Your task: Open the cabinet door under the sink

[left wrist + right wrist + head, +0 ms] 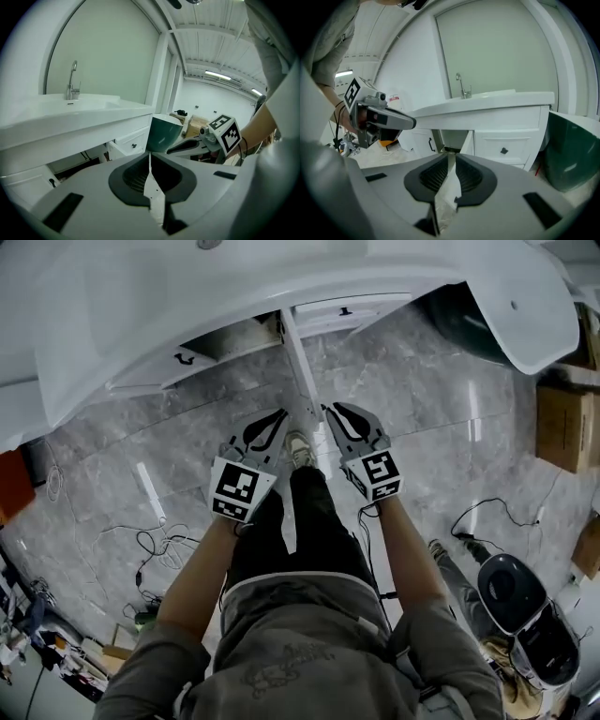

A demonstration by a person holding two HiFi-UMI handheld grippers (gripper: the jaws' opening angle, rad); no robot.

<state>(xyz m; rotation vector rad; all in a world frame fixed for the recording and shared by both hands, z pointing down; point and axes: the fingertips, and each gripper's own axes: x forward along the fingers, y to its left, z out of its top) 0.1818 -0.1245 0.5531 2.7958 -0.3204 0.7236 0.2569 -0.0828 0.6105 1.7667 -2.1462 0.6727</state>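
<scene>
The white cabinet (141, 381) sits under the sink counter (281, 277). One cabinet door (298, 362) stands open, swung out edge-on toward me, and shows a dark inside (234, 338). In the right gripper view the same open door (466, 140) shows left of a closed front with a black knob (503, 150). My left gripper (279, 418) and right gripper (330, 411) hover shut and empty on either side of the door's outer edge, just short of it. Both pairs of jaws are pressed together in the left gripper (149, 159) and right gripper (451, 159) views.
A dark green bin (469, 324) stands right of the cabinet. Cardboard boxes (567, 423) lie at the right edge. Cables (155, 545) run over the grey marble floor, and a black and white appliance (525, 615) sits at the lower right. My shoe (298, 448) is between the grippers.
</scene>
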